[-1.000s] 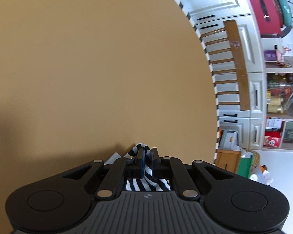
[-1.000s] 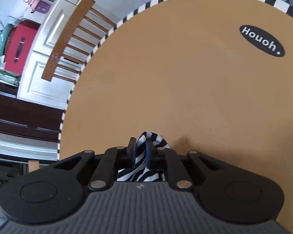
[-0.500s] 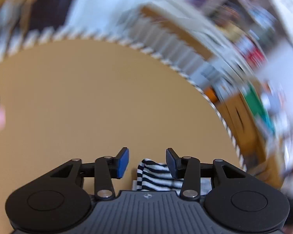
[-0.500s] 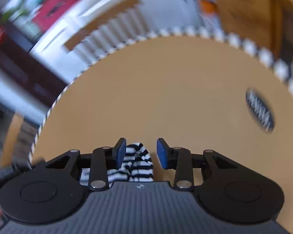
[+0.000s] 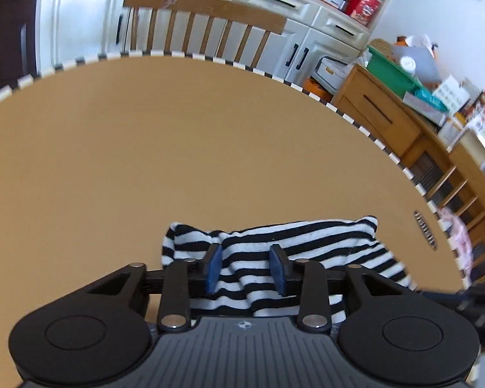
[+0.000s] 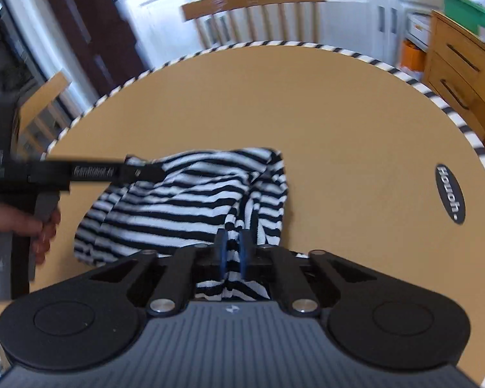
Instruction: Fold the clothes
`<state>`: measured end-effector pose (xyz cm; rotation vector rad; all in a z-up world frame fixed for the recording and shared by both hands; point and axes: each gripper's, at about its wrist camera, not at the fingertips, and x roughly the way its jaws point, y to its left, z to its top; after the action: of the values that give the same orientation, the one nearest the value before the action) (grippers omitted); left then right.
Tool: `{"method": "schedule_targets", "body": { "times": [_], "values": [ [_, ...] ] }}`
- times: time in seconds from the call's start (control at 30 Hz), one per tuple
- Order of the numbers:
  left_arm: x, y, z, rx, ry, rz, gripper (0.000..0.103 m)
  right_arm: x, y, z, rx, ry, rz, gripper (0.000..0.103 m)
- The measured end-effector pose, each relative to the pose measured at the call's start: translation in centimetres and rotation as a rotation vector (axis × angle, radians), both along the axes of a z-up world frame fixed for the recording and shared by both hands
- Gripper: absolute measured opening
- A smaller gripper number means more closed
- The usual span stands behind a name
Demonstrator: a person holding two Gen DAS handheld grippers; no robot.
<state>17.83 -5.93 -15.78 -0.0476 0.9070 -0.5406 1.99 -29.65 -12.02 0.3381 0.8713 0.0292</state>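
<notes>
A black-and-white striped garment lies bunched on the round tan table, near its front edge. My left gripper is open just above the garment's left part, with striped cloth between and under the blue pads. In the right wrist view the garment spreads to the left. My right gripper is nearly closed, pinching a fold of striped cloth at the garment's right edge. The left gripper also shows from the side in the right wrist view, over the garment's far left corner.
The table has a striped rim and a black "Houoh." label at right. A wooden chair stands behind the table. A wooden dresser with clutter stands at right. White cabinets line the back wall.
Both grippers let go of the cloth half a second ago and swung level. Now the right gripper has closed on a fold again; the left stays open over the garment.
</notes>
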Motion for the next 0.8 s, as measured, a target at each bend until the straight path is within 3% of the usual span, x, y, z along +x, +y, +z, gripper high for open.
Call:
{"method": "schedule_targets", "body": {
  "times": [0.13,0.27,0.33,0.4,0.43,0.47,0.53,0.63,0.73,0.77,0.8],
  "values": [
    [0.4,0.4,-0.2,0.003,-0.017,0.003,0.03,-2.1,-2.5,0.3,0.058,-0.022,-0.104,0.005],
    [0.4,0.8,-0.1,-0.007,-0.017,0.014,0.029,-2.6,-3.4,-1.9,0.151,0.06,-0.153,0.005],
    [0.4,1.3,0.4,-0.041,0.007,0.032,0.029,-2.5,-3.0,-1.8,0.17,0.066,-0.131,0.01],
    [0.3,2.9,1.6,-0.133,0.016,0.072,0.036,-2.8,-3.6,-0.4,0.203,0.028,-0.152,0.021],
    [-0.1,3.6,2.3,-0.162,-0.005,0.078,0.042,-2.9,-4.3,0.3,0.222,-0.003,-0.178,0.026],
    [-0.5,4.3,3.1,-0.19,-0.026,0.085,0.043,-3.0,-4.9,1.0,0.239,-0.033,-0.204,0.03],
    [-1.5,4.9,4.1,-0.226,-0.049,0.053,0.043,-2.1,-6.0,1.5,0.271,-0.067,-0.235,0.03],
    [-2.6,3.6,3.5,-0.182,-0.072,-0.004,0.043,1.0,-6.6,-0.3,0.33,-0.031,-0.259,0.03],
    [-2.1,2.4,1.4,-0.16,-0.023,0.043,0.041,3.4,-6.9,-3.4,0.446,0.05,-0.302,0.027],
    [-1.8,2.2,0.8,-0.149,-0.003,0.063,0.04,3.9,-6.9,-4.2,0.493,0.059,-0.312,0.011],
    [-1.6,2.0,0.3,-0.125,0.004,0.078,0.038,4.0,-6.8,-4.4,0.508,0.046,-0.319,0.004]
  ]
}}
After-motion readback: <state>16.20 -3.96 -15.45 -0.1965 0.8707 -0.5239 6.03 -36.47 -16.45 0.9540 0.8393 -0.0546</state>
